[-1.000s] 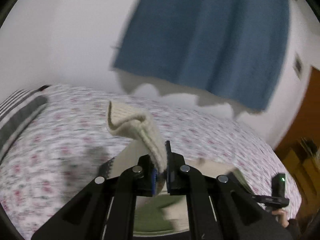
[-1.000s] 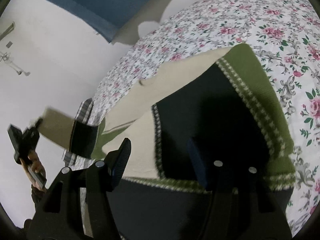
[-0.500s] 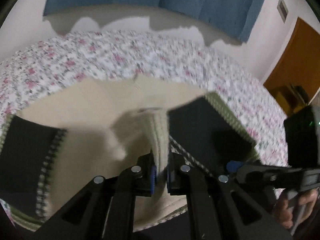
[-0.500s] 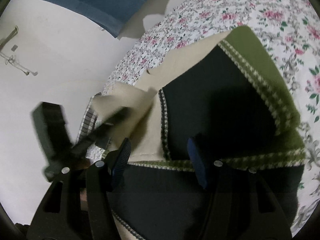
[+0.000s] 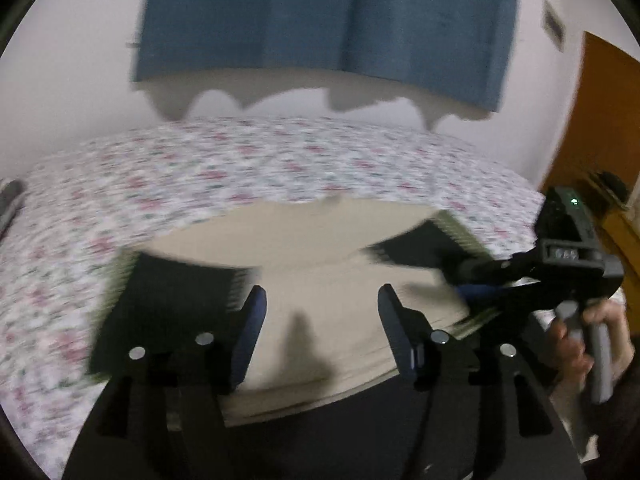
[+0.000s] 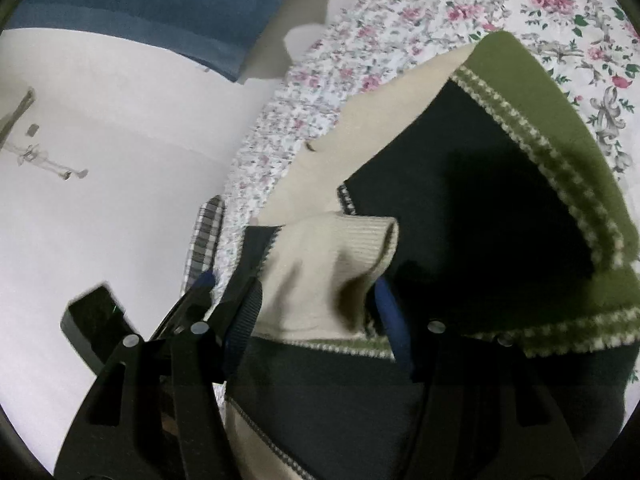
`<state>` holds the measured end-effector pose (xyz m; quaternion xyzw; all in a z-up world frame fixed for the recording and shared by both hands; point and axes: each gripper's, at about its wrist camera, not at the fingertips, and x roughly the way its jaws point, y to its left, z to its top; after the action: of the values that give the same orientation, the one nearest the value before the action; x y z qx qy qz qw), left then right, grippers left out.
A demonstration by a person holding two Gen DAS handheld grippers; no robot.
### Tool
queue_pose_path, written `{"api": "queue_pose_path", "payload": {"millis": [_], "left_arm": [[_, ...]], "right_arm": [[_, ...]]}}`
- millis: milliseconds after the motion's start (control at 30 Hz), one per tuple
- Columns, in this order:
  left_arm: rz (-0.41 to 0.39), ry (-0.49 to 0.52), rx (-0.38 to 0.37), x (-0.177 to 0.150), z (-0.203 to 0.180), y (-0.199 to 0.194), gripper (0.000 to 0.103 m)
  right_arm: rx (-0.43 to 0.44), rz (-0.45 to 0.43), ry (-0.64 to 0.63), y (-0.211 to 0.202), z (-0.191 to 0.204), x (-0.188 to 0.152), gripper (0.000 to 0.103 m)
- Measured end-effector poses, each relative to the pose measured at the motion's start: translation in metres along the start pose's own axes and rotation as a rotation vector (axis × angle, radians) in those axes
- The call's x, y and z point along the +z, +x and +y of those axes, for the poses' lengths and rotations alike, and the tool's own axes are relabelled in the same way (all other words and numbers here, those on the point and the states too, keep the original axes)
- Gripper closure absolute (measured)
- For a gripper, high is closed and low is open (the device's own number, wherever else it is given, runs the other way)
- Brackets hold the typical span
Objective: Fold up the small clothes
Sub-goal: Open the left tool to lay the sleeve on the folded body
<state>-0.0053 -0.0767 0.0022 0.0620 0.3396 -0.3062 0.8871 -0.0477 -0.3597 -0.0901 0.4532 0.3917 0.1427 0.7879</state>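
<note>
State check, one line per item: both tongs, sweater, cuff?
left tongs: open, empty, above the sweater
right tongs: open, cuff lying between the fingers
sweater: spread on the floral bedspread, sleeves folded in
cream cuff: bunched, resting on the sweater

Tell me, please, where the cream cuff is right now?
In the right wrist view, the cuff lies on the sweater, between the right gripper fingers, left of the dark panel.

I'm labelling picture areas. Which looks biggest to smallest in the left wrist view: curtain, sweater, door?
1. curtain
2. sweater, close behind; it lies nearer the camera, so this is unsure
3. door, partly cut off
</note>
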Motion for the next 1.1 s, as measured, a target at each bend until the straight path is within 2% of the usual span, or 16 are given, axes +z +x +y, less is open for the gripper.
{"api": "queue_pose_path", "payload": {"millis": [133,300,367,400,433,467,500,667,767,867,1100], "left_arm": [[0.008,-0.08,0.107,-0.018,0.051,-0.014,0.045],[0.061,-0.176,0.219,-0.043,0.099,-0.014,0.045],[0.077,-0.204,0.248,-0.052,0.11,-0.012,0.045],[0.08,-0.227,0.242,-0.056,0.115,-0.013,0.045],[0.087,-0.246,0.234,-0.06,0.12,-0.014,0.045],[0.093,-0.257,0.236,-0.062,0.122,-0.014,0.045],[0.096,-0.264,0.237,-0.065,0.125,-0.015,0.045],[0.101,-0.273,0.224,-0.068,0.128,-0.015,0.045],[0.1,-0.268,0.226,-0.069,0.128,-0.014,0.045],[0.113,-0.264,0.232,-0.069,0.127,-0.01,0.045],[0.132,-0.262,0.251,-0.071,0.128,-0.006,0.045]], "right_arm": [[-0.046,0.009,0.064,0.008,-0.009,-0.002,0.044],[-0.069,0.02,0.055,0.022,-0.005,-0.007,0.045],[-0.098,0.025,0.031,0.029,0.0,-0.005,0.055],[-0.122,0.031,0.02,0.033,0.002,-0.004,0.069],[-0.132,0.038,0.015,0.036,0.003,-0.004,0.078],[-0.13,0.045,0.009,0.039,0.005,-0.003,0.091],[-0.124,0.048,0.001,0.039,0.008,-0.003,0.097],[-0.107,-0.045,-0.125,0.008,0.046,-0.006,0.097],[-0.138,-0.106,-0.179,-0.016,0.056,-0.009,0.097],[-0.193,-0.124,-0.196,-0.026,0.046,-0.009,0.097],[-0.266,-0.089,-0.114,-0.009,-0.002,-0.003,0.097]]}}
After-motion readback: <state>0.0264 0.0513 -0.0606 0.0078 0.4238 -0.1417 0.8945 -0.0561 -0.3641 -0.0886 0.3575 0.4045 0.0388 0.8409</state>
